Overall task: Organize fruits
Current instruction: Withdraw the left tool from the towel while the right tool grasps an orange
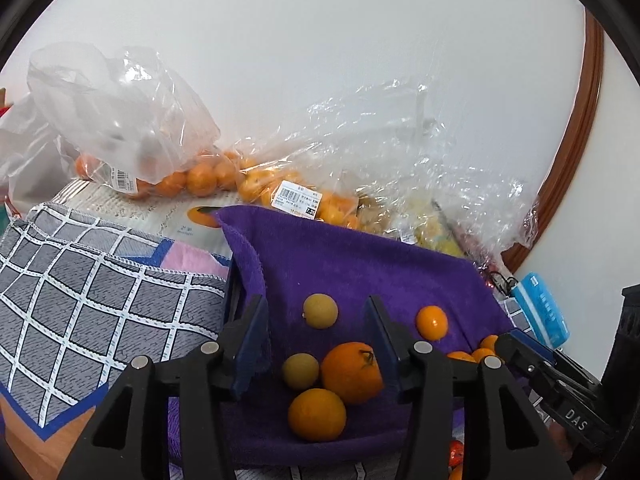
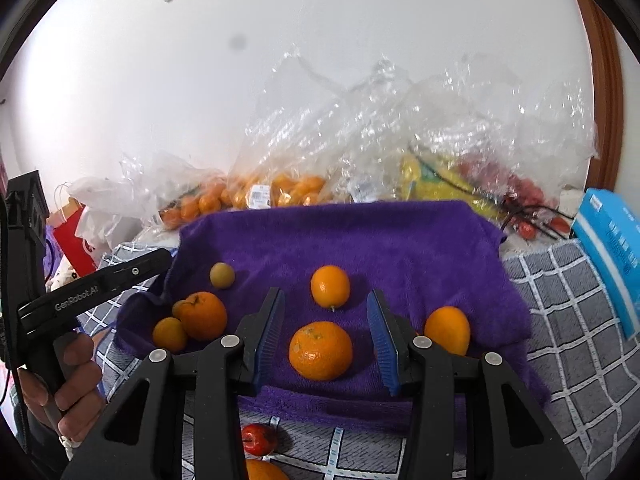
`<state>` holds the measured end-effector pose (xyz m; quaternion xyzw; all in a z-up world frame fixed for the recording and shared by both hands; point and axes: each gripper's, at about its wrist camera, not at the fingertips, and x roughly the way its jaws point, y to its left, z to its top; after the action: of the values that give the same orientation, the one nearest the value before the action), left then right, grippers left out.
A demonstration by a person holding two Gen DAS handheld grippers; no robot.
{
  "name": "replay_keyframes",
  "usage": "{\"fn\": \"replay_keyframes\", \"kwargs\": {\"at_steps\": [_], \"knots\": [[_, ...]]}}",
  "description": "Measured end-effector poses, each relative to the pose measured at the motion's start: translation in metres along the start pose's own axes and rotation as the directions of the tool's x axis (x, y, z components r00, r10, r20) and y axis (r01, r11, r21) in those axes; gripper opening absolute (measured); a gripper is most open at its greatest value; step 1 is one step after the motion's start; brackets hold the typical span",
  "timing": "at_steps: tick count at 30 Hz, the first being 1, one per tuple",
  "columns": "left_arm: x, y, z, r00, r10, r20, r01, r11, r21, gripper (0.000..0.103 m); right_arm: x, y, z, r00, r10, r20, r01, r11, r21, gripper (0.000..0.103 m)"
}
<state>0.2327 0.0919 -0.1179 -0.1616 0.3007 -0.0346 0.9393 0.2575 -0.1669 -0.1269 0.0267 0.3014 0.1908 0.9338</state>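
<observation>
A purple towel [image 2: 360,240] lies on a grey checked cloth and carries loose fruit. My right gripper [image 2: 326,312] is open, its jaws either side of a large orange [image 2: 320,350]; a smaller orange [image 2: 330,286] sits beyond it and another [image 2: 447,330] to the right. My left gripper [image 1: 316,320] is open over the towel [image 1: 360,264], with a stemmed orange [image 1: 351,372], a small orange [image 1: 317,414] and two yellow-green fruits [image 1: 320,311] [image 1: 300,371] between its fingers. That cluster also shows in the right wrist view [image 2: 202,315].
Clear plastic bags of small oranges [image 1: 192,178] [image 2: 280,190] and other fruit stand behind the towel against the white wall. A blue box [image 2: 612,248] stands at right. A small red fruit [image 2: 260,438] lies on the checked cloth [image 2: 568,320] in front.
</observation>
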Motion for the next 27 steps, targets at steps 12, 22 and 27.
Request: {"fn": "replay_keyframes", "kwargs": {"at_steps": [12, 22, 27], "knots": [[-0.001, -0.008, -0.005, 1.000, 0.016, 0.007, -0.017, 0.999, 0.040, 0.048, -0.022, 0.013, -0.018, 0.998, -0.030, -0.061, 0.029, 0.999, -0.022, 0.044], [-0.004, -0.009, -0.007, 1.000, 0.000, 0.004, 0.000, 1.000, 0.023, 0.048, -0.035, 0.036, -0.068, 0.985, -0.006, -0.170, -0.001, 0.999, -0.040, 0.049], [-0.008, -0.015, -0.009, 1.000, 0.012, 0.020, -0.013, 0.999, 0.049, 0.048, -0.029, 0.047, -0.082, 0.976, -0.054, -0.210, 0.038, 0.996, -0.078, 0.040]]}}
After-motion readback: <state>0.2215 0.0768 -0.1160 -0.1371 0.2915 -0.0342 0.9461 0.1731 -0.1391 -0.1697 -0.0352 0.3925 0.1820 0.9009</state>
